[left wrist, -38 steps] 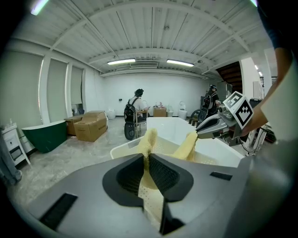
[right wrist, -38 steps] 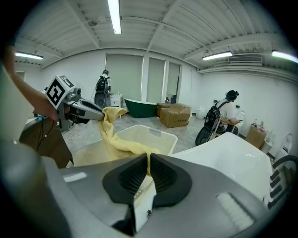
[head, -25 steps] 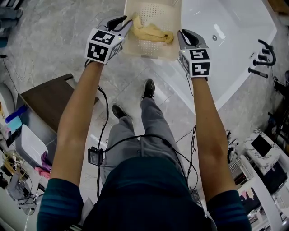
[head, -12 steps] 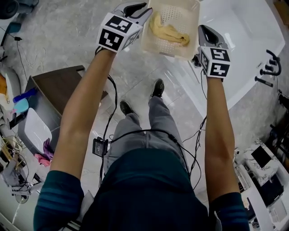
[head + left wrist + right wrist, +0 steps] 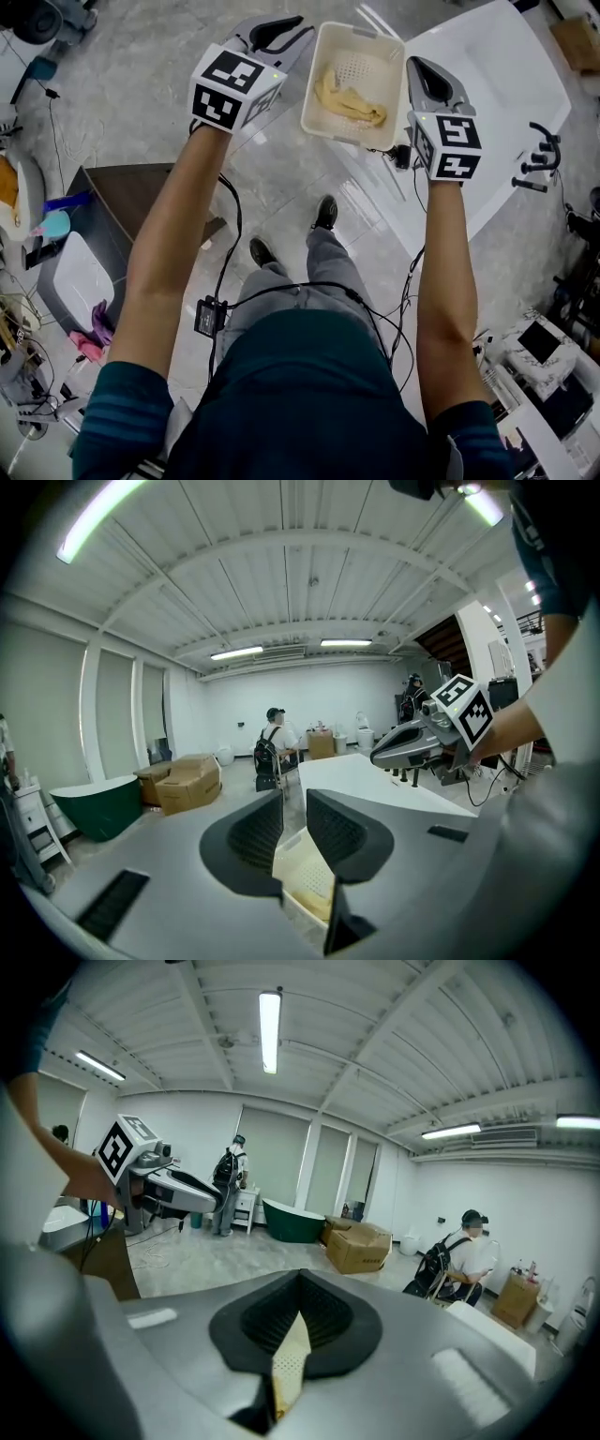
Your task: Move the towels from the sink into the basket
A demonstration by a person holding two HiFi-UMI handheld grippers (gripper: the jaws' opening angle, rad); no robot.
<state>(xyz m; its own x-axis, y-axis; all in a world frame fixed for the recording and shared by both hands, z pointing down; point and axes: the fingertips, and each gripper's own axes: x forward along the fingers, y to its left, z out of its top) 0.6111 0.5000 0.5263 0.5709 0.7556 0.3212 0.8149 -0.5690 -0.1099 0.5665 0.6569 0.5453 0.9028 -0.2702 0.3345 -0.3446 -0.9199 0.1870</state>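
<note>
Right gripper view: basket [image 5: 289, 1359] mostly hidden by claw [image 5: 299, 1281]

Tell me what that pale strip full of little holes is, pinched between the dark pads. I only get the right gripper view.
Observer: It is one wall of a cream plastic basket. The head view shows the whole basket, with the right gripper clamped on that wall.
Operator: Is there anything inside it?
Observer: One crumpled yellow towel lies on its holed bottom.
Operator: Who holds the other side?
Observer: The left gripper. It has the opposite wall between its jaws, which have just been closing a little further.
</note>
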